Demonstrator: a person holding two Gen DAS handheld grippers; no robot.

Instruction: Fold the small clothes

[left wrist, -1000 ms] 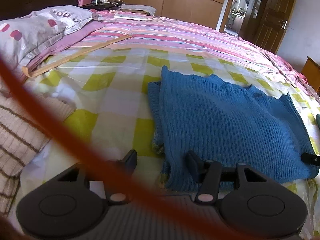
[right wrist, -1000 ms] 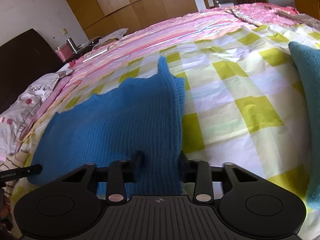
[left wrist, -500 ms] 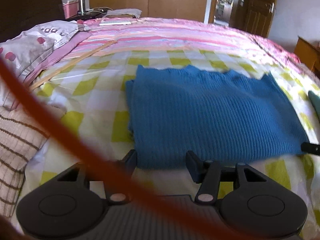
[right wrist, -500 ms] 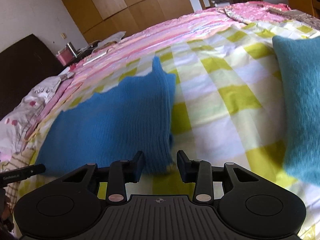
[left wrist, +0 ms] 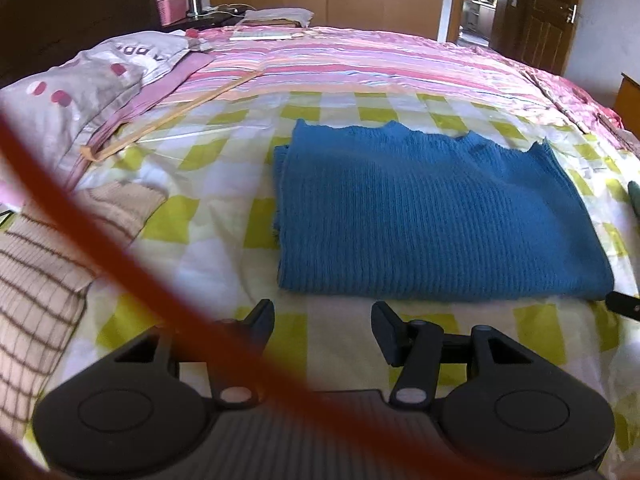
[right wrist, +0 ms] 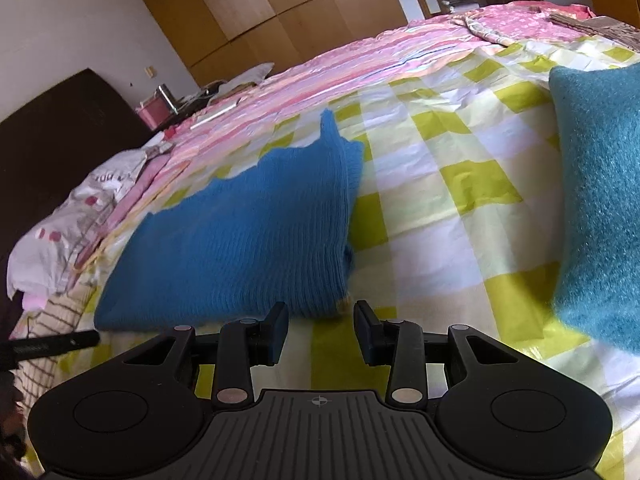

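A blue ribbed knit garment (left wrist: pixel 432 216) lies folded flat on the yellow-and-white checked bed sheet (left wrist: pixel 224 248); it also shows in the right wrist view (right wrist: pixel 240 240). My left gripper (left wrist: pixel 323 322) is open and empty, just short of the garment's near edge. My right gripper (right wrist: pixel 321 326) is open and empty, just off the garment's near right corner. The tip of the other gripper (right wrist: pixel 52 344) shows at the left edge of the right wrist view.
A beige striped knit (left wrist: pixel 44 264) lies at the left. A fuzzy teal garment (right wrist: pixel 600 208) lies at the right. Pillows (left wrist: pixel 80 92) and a pink striped cover (left wrist: pixel 360 68) lie beyond. A blurred red cord (left wrist: pixel 120 264) crosses the left wrist view.
Both grippers let go of the blue garment's near edge and pulled back toward me. The garment now lies flat in its fold.
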